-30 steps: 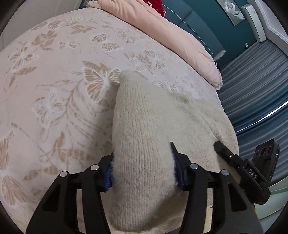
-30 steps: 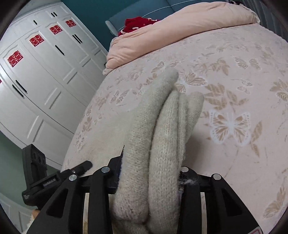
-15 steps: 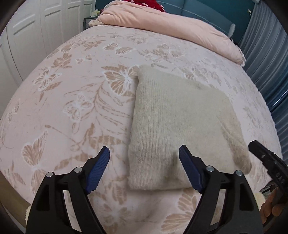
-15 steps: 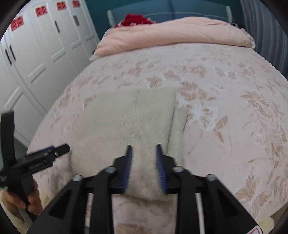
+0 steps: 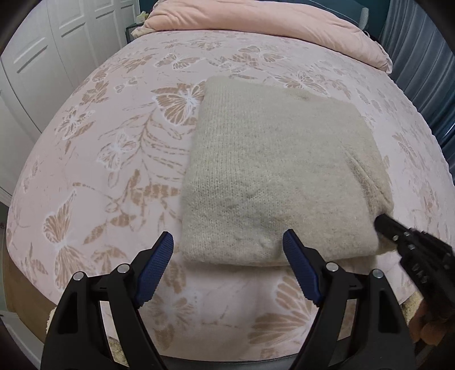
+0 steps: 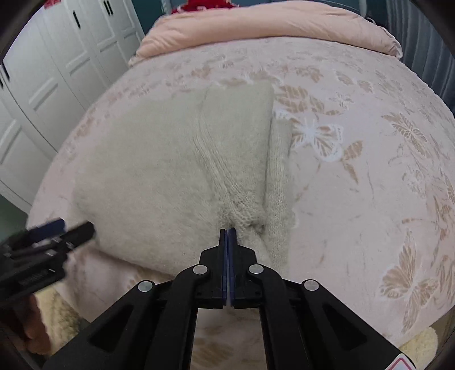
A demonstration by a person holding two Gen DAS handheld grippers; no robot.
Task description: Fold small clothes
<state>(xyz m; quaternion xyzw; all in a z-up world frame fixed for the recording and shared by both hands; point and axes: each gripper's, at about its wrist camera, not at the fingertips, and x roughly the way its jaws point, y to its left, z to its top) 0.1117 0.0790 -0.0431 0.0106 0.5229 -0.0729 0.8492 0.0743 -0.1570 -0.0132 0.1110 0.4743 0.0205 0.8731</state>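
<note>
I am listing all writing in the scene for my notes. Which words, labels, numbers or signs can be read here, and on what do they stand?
No text can be read.
Red sign on white wardrobe door: cut off, unreadable.
Pale print on blurred black left hand-held gripper: too blurred.
Red-edged sticker on right hand-held gripper: cut off.

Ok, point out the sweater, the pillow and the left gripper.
sweater point(image 5: 273, 176), left wrist view, middle of folded top.
pillow point(image 6: 270, 25), right wrist view, middle of its front.
left gripper point(image 5: 227, 270), left wrist view, gap between open jaws.
</note>
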